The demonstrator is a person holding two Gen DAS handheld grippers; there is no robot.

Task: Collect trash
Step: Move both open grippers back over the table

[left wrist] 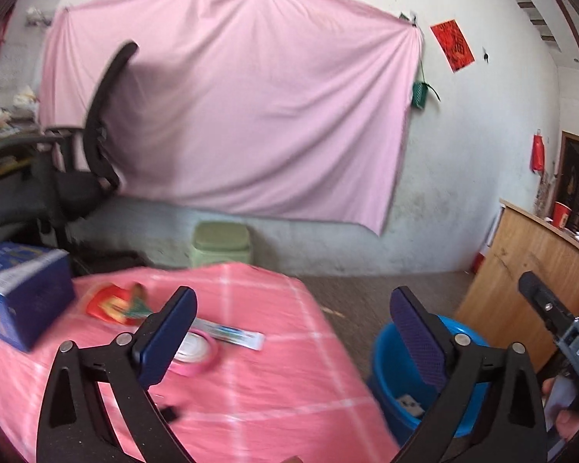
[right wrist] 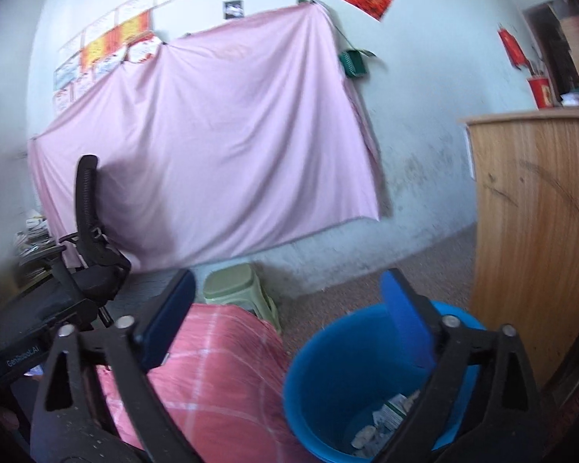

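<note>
A blue bin (right wrist: 336,378) stands on the floor beside the pink checked table (right wrist: 220,393); scraps of trash (right wrist: 386,416) lie at its bottom. My right gripper (right wrist: 289,320) hangs open above the bin's near rim, nothing between its fingers. My left gripper (left wrist: 293,332) is open too, over the table's right edge (left wrist: 289,366), with the bin (left wrist: 397,370) under its right finger. On the table lie a red wrapper (left wrist: 114,303), a toothpaste tube (left wrist: 231,333), a pink tape roll (left wrist: 195,351) and a blue box (left wrist: 19,293). A small dark piece (left wrist: 170,413) sits near the left finger.
A black office chair (left wrist: 96,135) stands behind the table at the left. A green stool (left wrist: 222,247) sits by the wall under a pink sheet (left wrist: 231,108). A wooden counter (right wrist: 536,231) rises right of the bin. The other gripper (left wrist: 559,332) and a hand show at the left view's right edge.
</note>
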